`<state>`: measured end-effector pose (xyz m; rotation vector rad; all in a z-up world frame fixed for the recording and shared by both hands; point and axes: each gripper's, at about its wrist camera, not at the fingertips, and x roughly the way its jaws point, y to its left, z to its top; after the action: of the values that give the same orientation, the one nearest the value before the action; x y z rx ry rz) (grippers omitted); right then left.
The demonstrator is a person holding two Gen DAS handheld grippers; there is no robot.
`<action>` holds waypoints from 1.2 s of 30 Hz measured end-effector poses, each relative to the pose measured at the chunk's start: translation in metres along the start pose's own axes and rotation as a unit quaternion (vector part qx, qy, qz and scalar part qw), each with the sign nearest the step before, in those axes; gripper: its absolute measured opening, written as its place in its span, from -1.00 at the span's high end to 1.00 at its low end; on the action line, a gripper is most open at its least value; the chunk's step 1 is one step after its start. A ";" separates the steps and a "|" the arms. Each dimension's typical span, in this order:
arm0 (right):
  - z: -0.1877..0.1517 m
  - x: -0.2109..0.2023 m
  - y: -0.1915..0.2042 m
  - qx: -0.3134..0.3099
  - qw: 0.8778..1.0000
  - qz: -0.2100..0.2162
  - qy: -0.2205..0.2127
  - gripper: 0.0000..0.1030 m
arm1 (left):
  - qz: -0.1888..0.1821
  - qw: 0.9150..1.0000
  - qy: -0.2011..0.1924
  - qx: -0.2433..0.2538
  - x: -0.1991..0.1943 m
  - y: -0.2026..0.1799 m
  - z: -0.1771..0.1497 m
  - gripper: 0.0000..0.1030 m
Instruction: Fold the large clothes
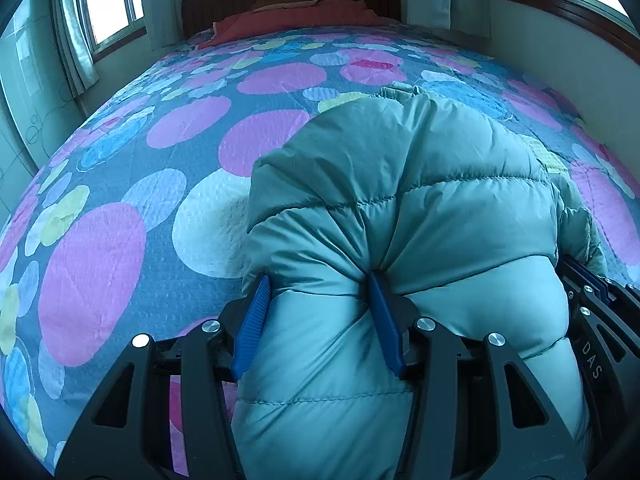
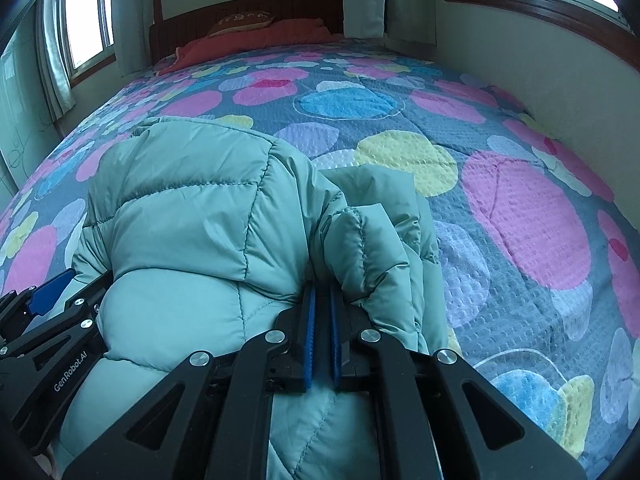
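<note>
A pale green quilted puffer jacket lies bunched on the bed near its front edge. My left gripper is shut on a thick puffy fold of it, and the blue pads dent the fabric on both sides. In the right wrist view the same jacket fills the lower left. My right gripper is shut on a thin edge of the jacket, its blue pads nearly touching. The left gripper's black frame shows at the left edge of that view. The right gripper's frame shows at the right edge of the left view.
The bedspread is grey-blue with large pink, blue and yellow circles. A red pillow and a dark wooden headboard stand at the far end. A wall runs along the bed's right side. Windows with curtains are on the left.
</note>
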<state>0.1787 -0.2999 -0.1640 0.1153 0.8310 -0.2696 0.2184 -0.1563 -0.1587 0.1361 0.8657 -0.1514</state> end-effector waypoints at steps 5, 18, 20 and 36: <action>0.004 -0.006 0.003 -0.004 1.000 -0.009 0.008 0.86 | 0.000 1.000 0.008 0.003 -0.004 0.002 0.003 0.02; 0.016 -0.037 -0.010 0.032 0.999 0.007 0.002 0.85 | -0.051 0.991 0.037 -0.116 -0.025 0.046 0.007 -0.04; 0.019 -0.042 -0.014 0.042 0.999 0.013 -0.002 0.85 | -0.061 0.987 0.042 -0.145 -0.026 0.056 0.006 -0.04; 0.009 -0.042 -0.098 0.270 0.949 0.160 -0.019 -0.39 | -0.220 0.863 0.109 -0.441 0.000 0.132 -0.051 -0.36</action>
<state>0.1308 -0.3877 -0.1267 0.7510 0.6692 -0.1852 0.2053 -0.0176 -0.1839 -0.9307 1.1082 -0.1530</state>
